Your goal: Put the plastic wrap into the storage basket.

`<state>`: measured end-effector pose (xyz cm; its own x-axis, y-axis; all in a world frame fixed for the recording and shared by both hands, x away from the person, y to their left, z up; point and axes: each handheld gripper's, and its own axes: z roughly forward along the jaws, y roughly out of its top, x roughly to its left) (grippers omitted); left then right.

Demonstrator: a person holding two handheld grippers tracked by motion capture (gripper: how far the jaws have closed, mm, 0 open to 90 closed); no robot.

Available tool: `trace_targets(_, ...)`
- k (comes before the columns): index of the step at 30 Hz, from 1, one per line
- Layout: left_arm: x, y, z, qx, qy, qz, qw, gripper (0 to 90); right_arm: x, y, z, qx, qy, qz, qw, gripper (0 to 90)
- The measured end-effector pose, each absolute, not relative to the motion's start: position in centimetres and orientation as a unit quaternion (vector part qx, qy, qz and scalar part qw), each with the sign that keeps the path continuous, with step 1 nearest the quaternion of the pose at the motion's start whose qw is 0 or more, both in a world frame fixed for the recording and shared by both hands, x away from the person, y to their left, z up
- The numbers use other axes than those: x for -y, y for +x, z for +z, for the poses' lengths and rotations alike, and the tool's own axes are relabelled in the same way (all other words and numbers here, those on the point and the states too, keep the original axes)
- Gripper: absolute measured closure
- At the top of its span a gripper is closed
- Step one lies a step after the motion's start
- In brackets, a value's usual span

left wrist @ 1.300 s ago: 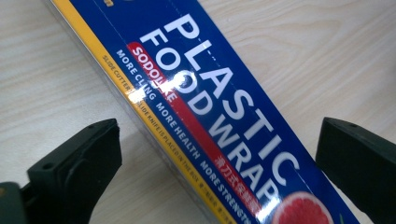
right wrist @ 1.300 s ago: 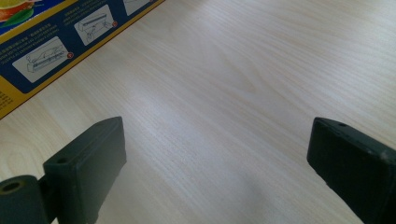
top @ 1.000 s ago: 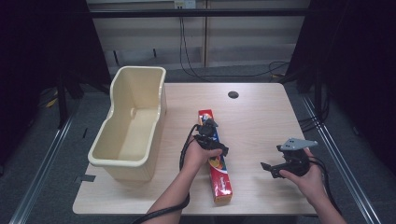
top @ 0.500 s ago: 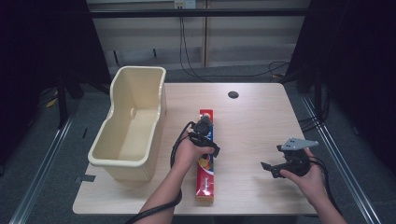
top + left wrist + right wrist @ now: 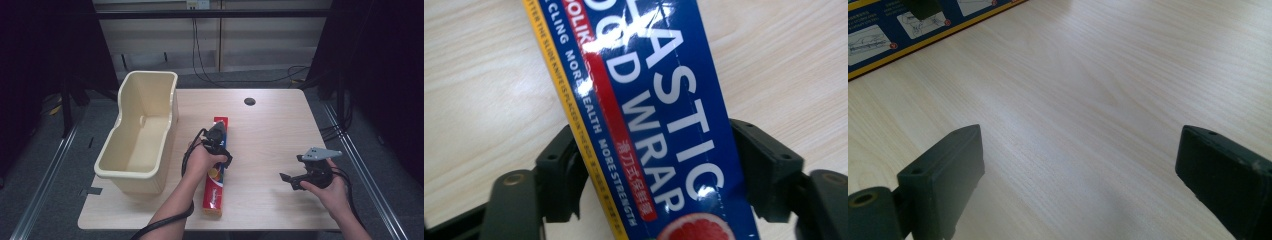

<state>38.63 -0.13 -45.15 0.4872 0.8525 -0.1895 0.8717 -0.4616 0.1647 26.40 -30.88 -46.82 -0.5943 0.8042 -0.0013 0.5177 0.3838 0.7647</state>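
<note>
The plastic wrap box point(image 5: 216, 165) lies flat near the middle of the table point(image 5: 270, 125), long way pointing away from me, w/ its near end close to the front edge. In the left gripper view the box point(image 5: 649, 115) sits btwn the two black jaws, one on each long side. They look pressed on it, so I call it clamped. My left gripper point(image 5: 218, 136) is on top of the box, my left hand point(image 5: 200, 161) behind it, forearm slanting up from the bottom edge. The cream plastic tub point(image 5: 142, 132) stands just left of the box. My right gripper point(image 5: 290, 180) is low over bare wood, well apart from the box, jaws wide apart, nothing btwn them. My right hand point(image 5: 327, 187) holds it from behind.
</note>
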Motion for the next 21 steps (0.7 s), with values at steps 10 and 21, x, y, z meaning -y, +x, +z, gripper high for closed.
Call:
trace_targets(10,-0.1,38.9,-44.2,-0.495,0.863,-0.051,0.087,39.7,30.8,26.5,-46.8,-0.809,0.408,0.378,0.19,4.7)
trace_targets(21,-0.4,39.3,-40.8,-0.5,0.859,-0.065,0.082,40.6,31.0,26.4,-46.7,-0.805,0.411,0.383,0.191,3.1)
